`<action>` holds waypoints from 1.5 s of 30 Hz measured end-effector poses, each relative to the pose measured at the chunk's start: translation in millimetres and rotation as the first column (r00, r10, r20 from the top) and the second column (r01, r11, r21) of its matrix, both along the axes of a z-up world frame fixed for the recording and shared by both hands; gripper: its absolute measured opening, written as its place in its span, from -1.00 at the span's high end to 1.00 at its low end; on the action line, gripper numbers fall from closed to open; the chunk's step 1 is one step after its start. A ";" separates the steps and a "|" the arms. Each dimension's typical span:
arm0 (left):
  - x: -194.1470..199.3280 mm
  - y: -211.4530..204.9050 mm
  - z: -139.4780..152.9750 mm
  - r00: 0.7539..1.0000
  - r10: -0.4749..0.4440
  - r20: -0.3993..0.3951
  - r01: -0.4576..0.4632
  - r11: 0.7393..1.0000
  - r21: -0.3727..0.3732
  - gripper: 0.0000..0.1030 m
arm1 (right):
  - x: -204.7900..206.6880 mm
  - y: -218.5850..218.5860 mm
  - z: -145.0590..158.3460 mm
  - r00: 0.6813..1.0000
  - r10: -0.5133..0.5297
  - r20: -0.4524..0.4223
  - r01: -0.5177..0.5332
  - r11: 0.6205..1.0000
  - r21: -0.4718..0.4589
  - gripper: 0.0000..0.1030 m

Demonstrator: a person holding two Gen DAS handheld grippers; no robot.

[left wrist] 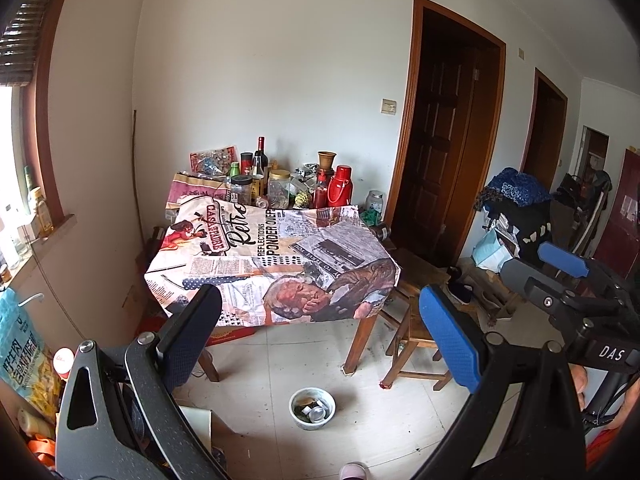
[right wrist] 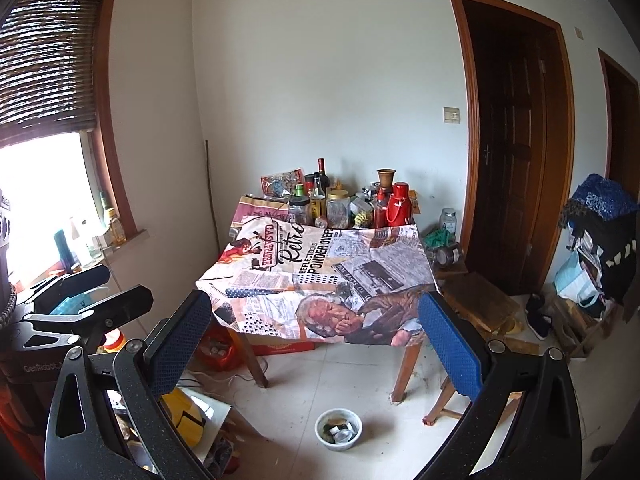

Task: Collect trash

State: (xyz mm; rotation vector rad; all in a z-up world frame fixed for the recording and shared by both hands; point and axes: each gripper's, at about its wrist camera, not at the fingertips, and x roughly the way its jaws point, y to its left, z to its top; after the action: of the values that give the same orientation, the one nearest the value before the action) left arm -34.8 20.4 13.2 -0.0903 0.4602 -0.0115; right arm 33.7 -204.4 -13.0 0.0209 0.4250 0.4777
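A white bowl (left wrist: 312, 408) with scraps and small caps in it stands on the tiled floor in front of the table; it also shows in the right wrist view (right wrist: 338, 429). My left gripper (left wrist: 320, 340) is open and empty, held well above the floor, facing the table. My right gripper (right wrist: 316, 344) is open and empty too, at a similar height. The right gripper shows at the right edge of the left wrist view (left wrist: 560, 264), and the left gripper shows at the left of the right wrist view (right wrist: 88, 288).
A table (left wrist: 280, 264) with a newspaper-print cloth carries bottles, jars and a red thermos (left wrist: 340, 186) at its far side. A wooden stool (left wrist: 412, 336) stands right of it. Bags and boxes clutter the floor at left (left wrist: 24, 356). Piled clothes (right wrist: 600, 232) stand at right by dark doors.
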 end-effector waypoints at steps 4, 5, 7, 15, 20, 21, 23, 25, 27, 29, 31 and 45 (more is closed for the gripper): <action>0.2 -1.6 0.6 1.000 -0.005 0.001 0.005 1.000 0.005 -0.93 | 1.2 -1.4 0.1 1.000 0.000 -0.002 0.000 1.000 0.002 -1.00; 0.2 -2.2 0.8 1.000 -0.006 0.001 0.006 1.000 0.006 -0.93 | 1.4 -1.7 0.1 1.000 0.000 -0.002 0.000 1.000 0.002 -1.00; 1.3 -3.1 1.5 1.000 -0.007 0.001 0.007 1.000 0.010 -0.93 | 1.5 -2.1 0.6 1.000 0.001 -0.002 -0.001 1.000 0.001 -1.00; 0.4 -4.9 2.0 1.000 -0.005 0.006 0.005 1.000 0.007 -0.94 | 1.0 -1.8 1.9 1.000 -0.002 0.000 0.002 1.000 -0.001 -1.00; 0.4 -5.7 2.4 1.000 -0.006 0.007 0.006 1.000 0.005 -0.96 | 0.5 0.2 3.0 1.000 -0.006 -0.002 0.006 1.000 0.002 -1.00; 0.3 -6.4 2.5 1.000 -0.006 0.007 0.006 1.000 0.005 -0.96 | 0.9 1.1 2.6 1.000 -0.008 -0.002 0.008 1.000 0.002 -1.00; 1.3 -6.5 3.8 1.000 -0.010 0.007 0.010 1.000 0.005 -0.97 | 0.2 1.9 3.8 1.000 -0.010 0.000 0.010 1.000 0.001 -1.00; 2.7 -6.8 4.6 1.000 -0.020 0.004 0.020 1.000 0.007 -0.97 | 0.6 2.1 3.3 1.000 -0.010 0.002 0.010 1.000 0.000 -1.00; 3.3 -7.6 5.7 1.000 -0.025 0.005 0.025 1.000 0.016 -0.97 | -0.1 3.2 4.4 1.000 -0.012 0.005 0.012 1.000 -0.001 -1.00; 3.2 -8.5 6.9 1.000 -0.027 0.011 0.027 0.999 0.022 -0.97 | -0.4 4.4 5.0 1.000 -0.015 0.009 0.015 1.000 -0.003 -1.00; 3.6 -9.2 8.2 0.999 -0.034 0.014 0.034 0.999 0.022 -0.98 | -0.4 5.4 5.6 1.000 -0.013 0.012 0.013 1.000 -0.004 -1.00; 18.1 -4.8 7.1 0.999 -0.033 0.022 0.033 0.999 0.012 -0.98 | 14.9 7.2 2.0 1.000 -0.002 0.010 0.002 1.000 -0.012 -1.00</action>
State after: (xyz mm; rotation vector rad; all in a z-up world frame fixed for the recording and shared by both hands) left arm -16.7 15.7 20.4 -0.0709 0.4392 -0.0420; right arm 48.6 -197.2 -10.9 0.0074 0.4177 0.4735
